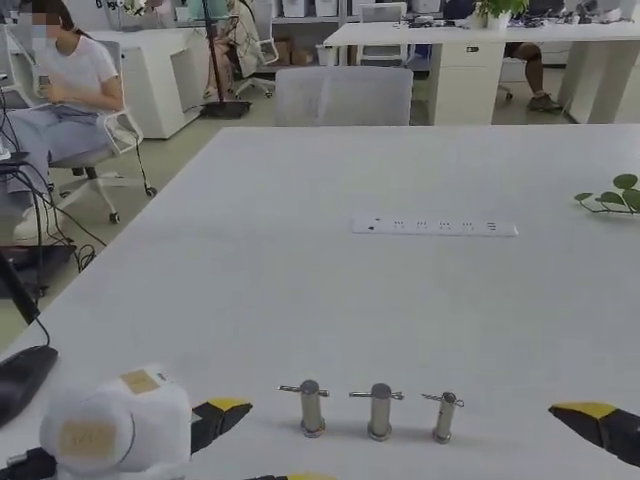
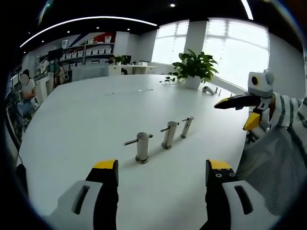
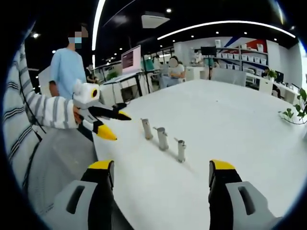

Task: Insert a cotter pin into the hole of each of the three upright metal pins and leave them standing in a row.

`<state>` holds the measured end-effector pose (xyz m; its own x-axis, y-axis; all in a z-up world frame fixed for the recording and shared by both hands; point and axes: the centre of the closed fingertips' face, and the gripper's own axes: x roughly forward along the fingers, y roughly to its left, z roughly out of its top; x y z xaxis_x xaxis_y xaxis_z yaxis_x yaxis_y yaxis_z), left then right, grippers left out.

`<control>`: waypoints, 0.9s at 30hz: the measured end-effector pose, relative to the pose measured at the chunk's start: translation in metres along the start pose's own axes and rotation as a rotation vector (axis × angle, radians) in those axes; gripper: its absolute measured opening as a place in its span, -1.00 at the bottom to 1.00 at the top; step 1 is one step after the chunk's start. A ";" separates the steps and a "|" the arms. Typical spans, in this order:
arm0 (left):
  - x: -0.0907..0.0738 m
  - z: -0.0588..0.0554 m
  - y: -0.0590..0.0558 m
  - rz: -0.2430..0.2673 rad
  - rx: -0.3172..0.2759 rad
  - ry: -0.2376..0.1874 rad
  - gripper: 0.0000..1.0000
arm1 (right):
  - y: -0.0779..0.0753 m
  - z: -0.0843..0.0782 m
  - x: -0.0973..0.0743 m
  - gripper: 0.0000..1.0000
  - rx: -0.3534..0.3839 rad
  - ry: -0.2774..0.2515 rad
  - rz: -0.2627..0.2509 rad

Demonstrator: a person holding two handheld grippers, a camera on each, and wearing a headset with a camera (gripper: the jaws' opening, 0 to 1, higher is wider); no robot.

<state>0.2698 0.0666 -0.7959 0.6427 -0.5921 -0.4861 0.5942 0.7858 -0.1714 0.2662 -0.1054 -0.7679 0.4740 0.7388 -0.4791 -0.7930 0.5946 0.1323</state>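
Steel, three pieces: left pin (image 1: 312, 408), middle pin (image 1: 379, 411) and right pin (image 1: 445, 417), all upright in a row near the front edge of the white counter (image 1: 300, 280).

- Fittings: each pin appears to carry one of the cotter pins (image 1: 376, 395) crosswise near its top. How far each is seated is too small to tell.
- Left gripper (image 2: 162, 165): fingers wide apart, holding nothing, low over the counter and short of the row.
- Right gripper (image 3: 162, 165): fingers likewise spread and empty, off the other end of the row.
- Background: power strip (image 1: 435, 227), well apart from the work.

Step in hand, as judged: final check and clearing away, since no pin looks bare.

Handling notes:
- Keep both sets of fingers spread and away from the protruding cotter ends, because a side knock could topple a pin.
- If one cotter looks shallow, steady that pin's body with one gripper and push along the hole's axis with the other.
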 end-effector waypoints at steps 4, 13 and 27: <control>-0.010 0.004 -0.009 -0.037 0.008 -0.011 0.65 | 0.000 -0.003 -0.004 0.72 0.012 0.004 -0.004; -0.026 0.005 -0.019 -0.073 0.053 0.023 0.92 | 0.002 -0.012 -0.016 0.84 0.030 0.014 -0.017; -0.047 -0.004 -0.018 -0.042 0.017 0.042 0.99 | 0.001 -0.025 -0.038 1.00 0.043 0.013 -0.042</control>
<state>0.2268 0.0808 -0.7734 0.5963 -0.6163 -0.5144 0.6288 0.7569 -0.1781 0.2379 -0.1412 -0.7712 0.5011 0.7093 -0.4958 -0.7556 0.6379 0.1490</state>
